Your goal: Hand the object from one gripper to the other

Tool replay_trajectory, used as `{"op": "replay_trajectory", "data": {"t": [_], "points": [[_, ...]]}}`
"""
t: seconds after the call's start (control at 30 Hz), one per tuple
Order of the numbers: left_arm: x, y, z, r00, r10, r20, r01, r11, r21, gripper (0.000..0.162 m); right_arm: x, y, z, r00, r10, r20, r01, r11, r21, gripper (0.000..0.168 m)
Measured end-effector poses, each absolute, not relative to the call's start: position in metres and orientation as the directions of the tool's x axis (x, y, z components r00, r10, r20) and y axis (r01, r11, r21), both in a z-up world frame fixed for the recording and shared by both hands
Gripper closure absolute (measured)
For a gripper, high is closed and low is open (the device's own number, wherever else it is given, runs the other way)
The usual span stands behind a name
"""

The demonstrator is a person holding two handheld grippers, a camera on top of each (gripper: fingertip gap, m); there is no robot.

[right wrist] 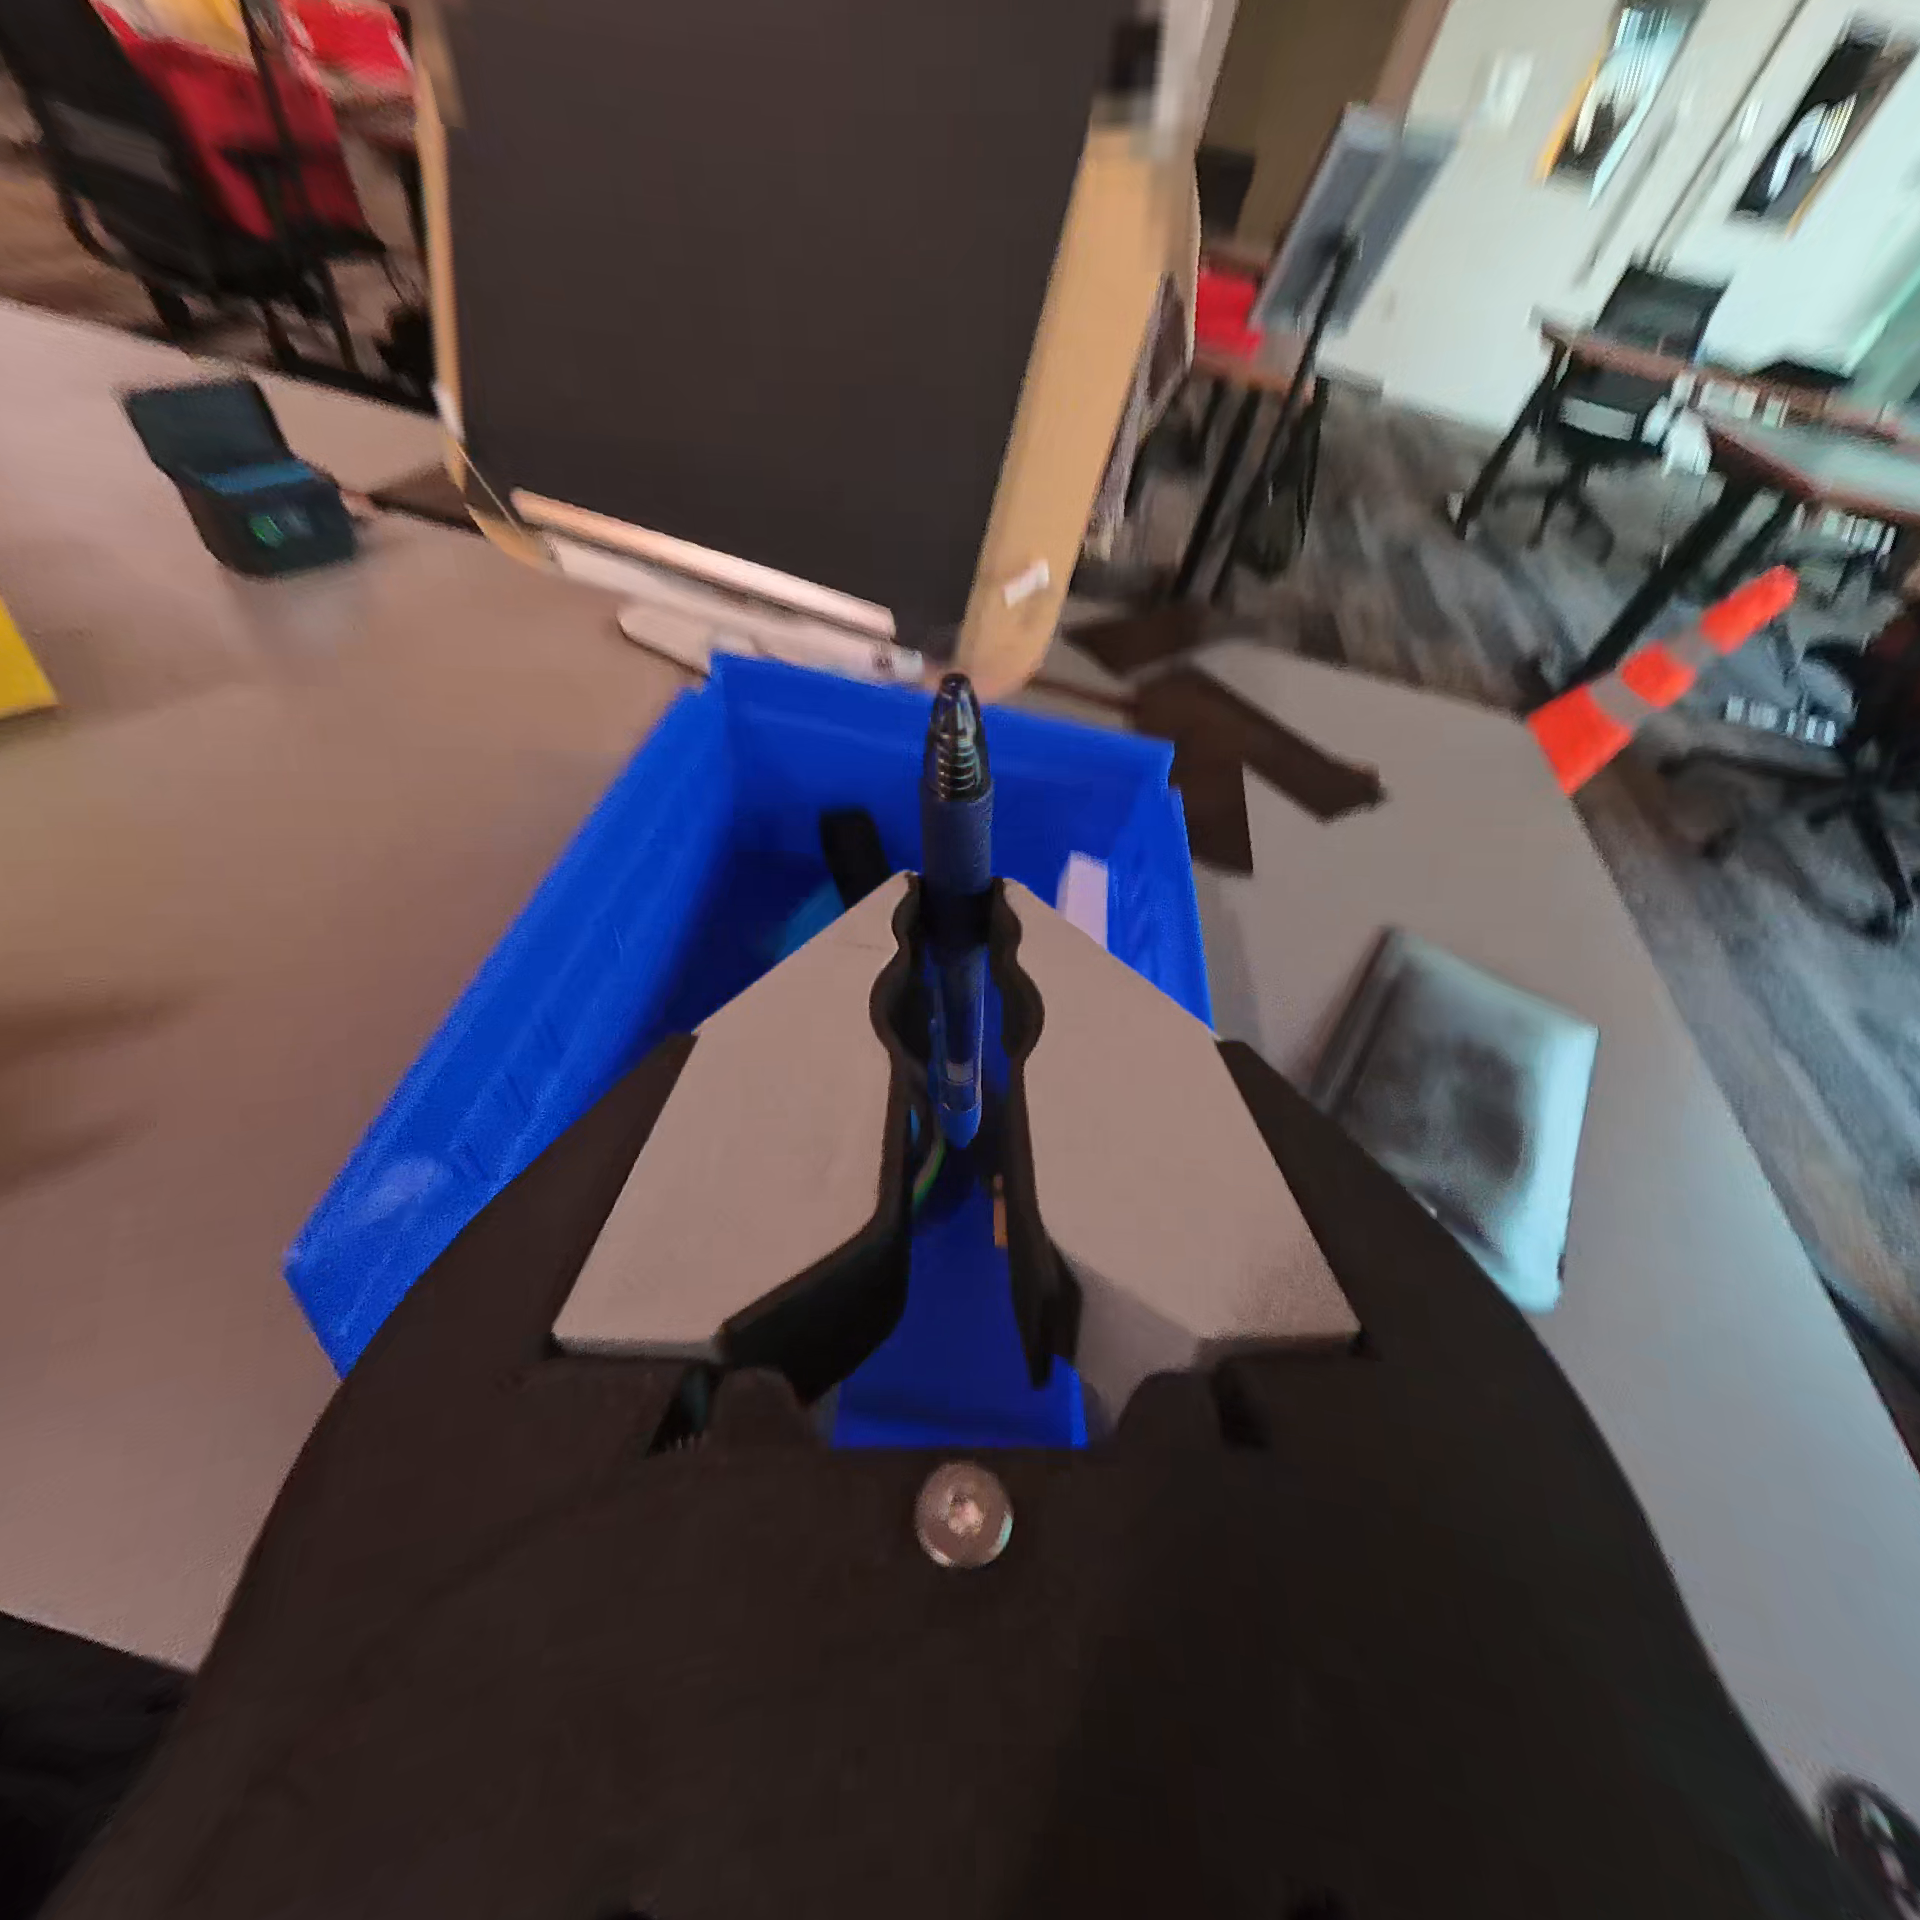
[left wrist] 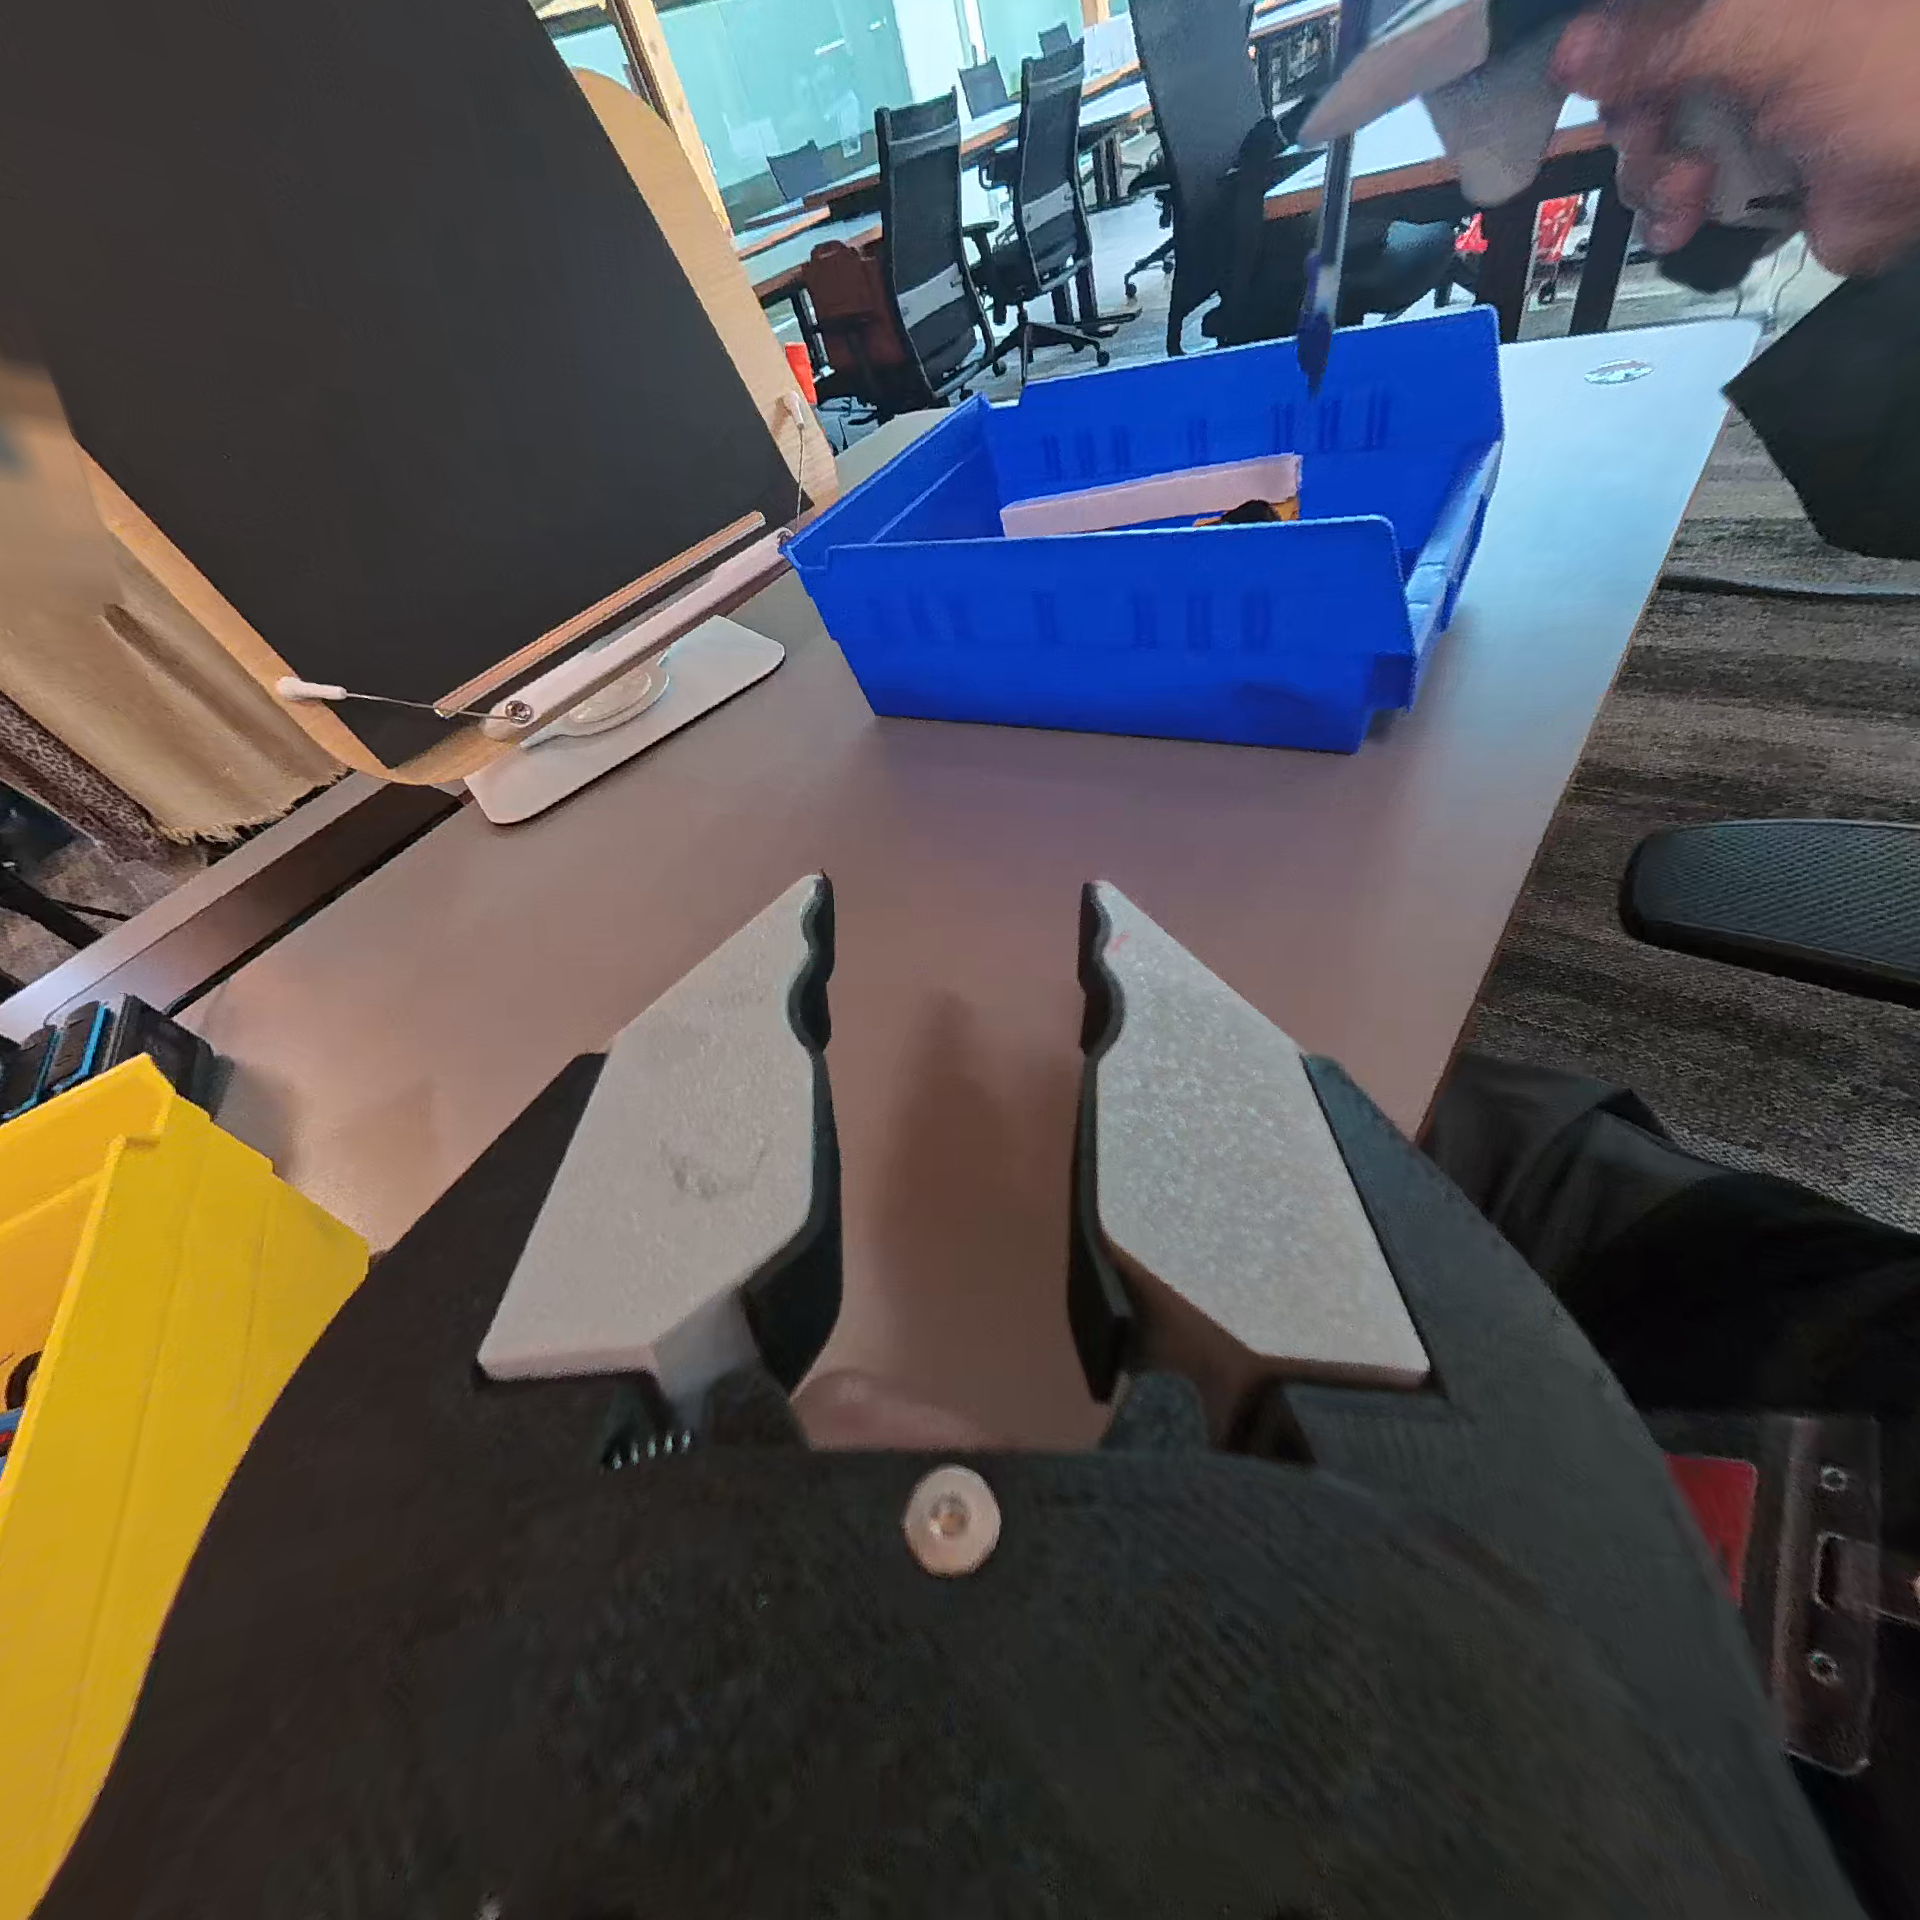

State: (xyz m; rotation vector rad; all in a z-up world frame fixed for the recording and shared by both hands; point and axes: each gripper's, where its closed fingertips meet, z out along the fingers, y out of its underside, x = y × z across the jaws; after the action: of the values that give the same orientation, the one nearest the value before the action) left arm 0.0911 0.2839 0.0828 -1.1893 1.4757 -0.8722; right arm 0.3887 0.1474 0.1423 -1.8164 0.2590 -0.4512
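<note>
The right gripper point(right wrist: 956, 914), a black body with two grey triangular finger plates, is clamped on a slim blue retractable pen point(right wrist: 956, 821). The fingers are drawn narrow, with the barrel seated in the scalloped notches near the tips. In the right wrist view the pen runs forward along the fingers, and its clear tip section with a visible spring projects beyond the fingertips. The gripper hovers above the open blue plastic bin point(right wrist: 582, 997), which rests on the grey-brown tabletop point(right wrist: 260, 831).

In the left wrist view the same pen point(left wrist: 1325, 260) hangs tip-down from the right gripper point(left wrist: 1392, 88) at the upper right, above the far wall of the blue bin point(left wrist: 1122, 644). A person's hand point(left wrist: 1756, 135), blurred, holds that gripper.

The left gripper point(left wrist: 954, 935) is low over the tabletop point(left wrist: 1039, 810), well apart from the pen. Its fingers are spread wide with nothing between them.

Inside the bin lies a flat white rectangular block point(left wrist: 1153, 494) and a small dark item that cannot be identified. A yellow plastic bin point(left wrist: 125, 1351) sits at the left edge. A black panel with a tan rim point(left wrist: 364, 343) stands on a white stand behind the blue bin.
</note>
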Motion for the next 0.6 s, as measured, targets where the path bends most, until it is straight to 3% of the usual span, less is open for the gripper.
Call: {"op": "replay_trajectory", "data": {"t": [0.1, 0.3, 0.47, 0.6], "points": [[0.091, 0.283, 0.081, -0.010, -0.958, -0.288, -0.246, 0.282, -0.928, 0.117, 0.400, 0.145, 0.117, 0.885, -0.427, 0.185, -0.009, -0.412, -0.911, 0.159], [0.090, 0.284, 0.079, -0.014, -0.956, -0.295, -0.252, 0.289, -0.924, 0.118, 0.404, 0.153, 0.083, 0.906, -0.415, 0.085, -0.139, -0.479, -0.867, 0.157], [0.087, 0.287, 0.084, -0.007, -0.956, -0.294, -0.241, 0.287, -0.927, 0.119, 0.411, 0.158, 0.067, 0.905, -0.421, 0.063, -0.172, -0.498, -0.850, 0.159], [0.086, 0.291, 0.087, 0.002, -0.958, -0.286, -0.238, 0.277, -0.931, 0.119, 0.407, 0.161, 0.078, 0.906, -0.408, 0.114, -0.106, -0.479, -0.871, 0.159]]}}
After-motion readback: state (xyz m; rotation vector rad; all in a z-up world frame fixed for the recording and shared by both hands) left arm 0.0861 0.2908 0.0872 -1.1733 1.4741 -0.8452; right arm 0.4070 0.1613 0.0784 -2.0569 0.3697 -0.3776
